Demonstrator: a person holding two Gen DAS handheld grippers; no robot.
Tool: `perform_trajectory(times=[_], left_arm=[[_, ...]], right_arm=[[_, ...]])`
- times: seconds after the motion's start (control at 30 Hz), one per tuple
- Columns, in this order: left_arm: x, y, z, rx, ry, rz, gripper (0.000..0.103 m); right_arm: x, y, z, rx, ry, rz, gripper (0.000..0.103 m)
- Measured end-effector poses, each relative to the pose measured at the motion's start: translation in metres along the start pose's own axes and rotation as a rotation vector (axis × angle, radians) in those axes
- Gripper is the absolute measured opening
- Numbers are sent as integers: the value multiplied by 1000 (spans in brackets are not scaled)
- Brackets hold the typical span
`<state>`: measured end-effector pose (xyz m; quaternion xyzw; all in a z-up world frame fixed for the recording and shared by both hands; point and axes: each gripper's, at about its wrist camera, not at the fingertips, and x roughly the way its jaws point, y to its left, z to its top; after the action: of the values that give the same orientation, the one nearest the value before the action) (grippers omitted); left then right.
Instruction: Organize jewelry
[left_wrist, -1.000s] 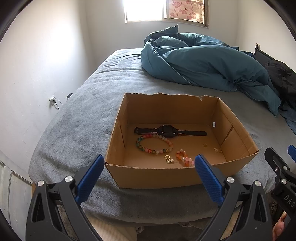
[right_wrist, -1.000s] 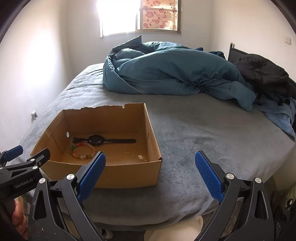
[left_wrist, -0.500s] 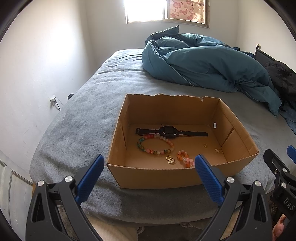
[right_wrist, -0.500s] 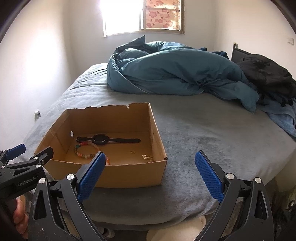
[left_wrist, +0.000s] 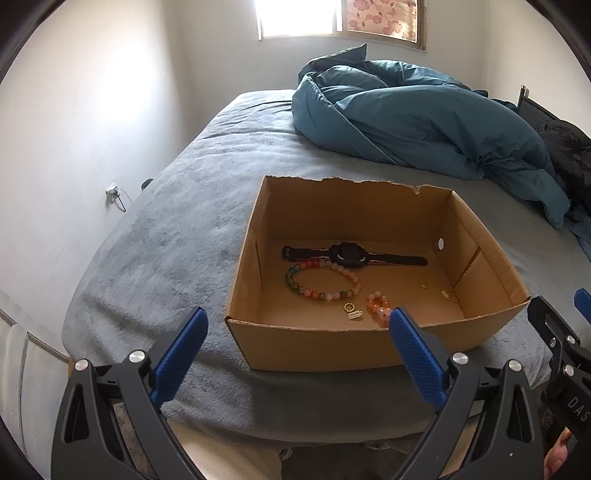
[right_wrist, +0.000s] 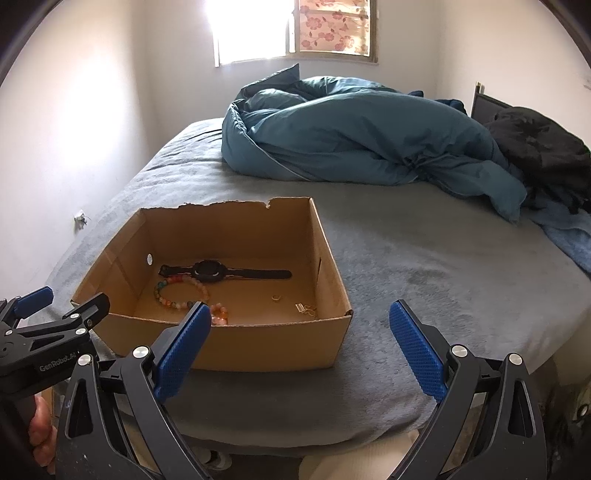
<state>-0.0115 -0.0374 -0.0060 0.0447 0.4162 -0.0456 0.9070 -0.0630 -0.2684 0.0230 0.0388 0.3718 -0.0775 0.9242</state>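
An open cardboard box (left_wrist: 354, 339) sits on the grey bed (left_wrist: 177, 251), centre-right in the left wrist view and lower left of centre in the right wrist view; its far rim is torn and ragged. On its floor lies the jewelry: a black watch (left_wrist: 349, 254) stretched flat along the back; just in front of it a multicoloured bead bracelet (left_wrist: 322, 280) whose far edge meets the strap; a smaller orange-pink bead bracelet (left_wrist: 378, 308) near the front wall; a little gold charm (left_wrist: 352, 312) just left of that; a small gold ring (left_wrist: 423, 284) and a gold clasp-like piece (left_wrist: 448, 294) toward the right wall — too small to name more exactly.

The left claw (left_wrist: 295, 339) hangs at the bottom of its frame, blue pads wide apart, nothing between them; its right pad overlaps the box's front edge in the picture, though it is nearer the camera. The right claw (right_wrist: 301, 338) is likewise spread wide and empty, low in its own frame, its left pad in front of the box's near wall, its right pad over bare bedding.

A rumpled teal duvet (right_wrist: 351, 129) fills the upper middle of the bed; a dark bundle of clothing (right_wrist: 539, 147) lies at the right edge; a window (right_wrist: 291, 31) glares at the top — a floral curtain on its right half.
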Motion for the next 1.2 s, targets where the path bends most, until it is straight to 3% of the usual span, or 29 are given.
perform_trajectory(times=[1.2], left_arm=[[14, 27, -8, -39, 40, 69, 96]], right_arm=[[10, -4, -1, 6, 48, -19, 93]])
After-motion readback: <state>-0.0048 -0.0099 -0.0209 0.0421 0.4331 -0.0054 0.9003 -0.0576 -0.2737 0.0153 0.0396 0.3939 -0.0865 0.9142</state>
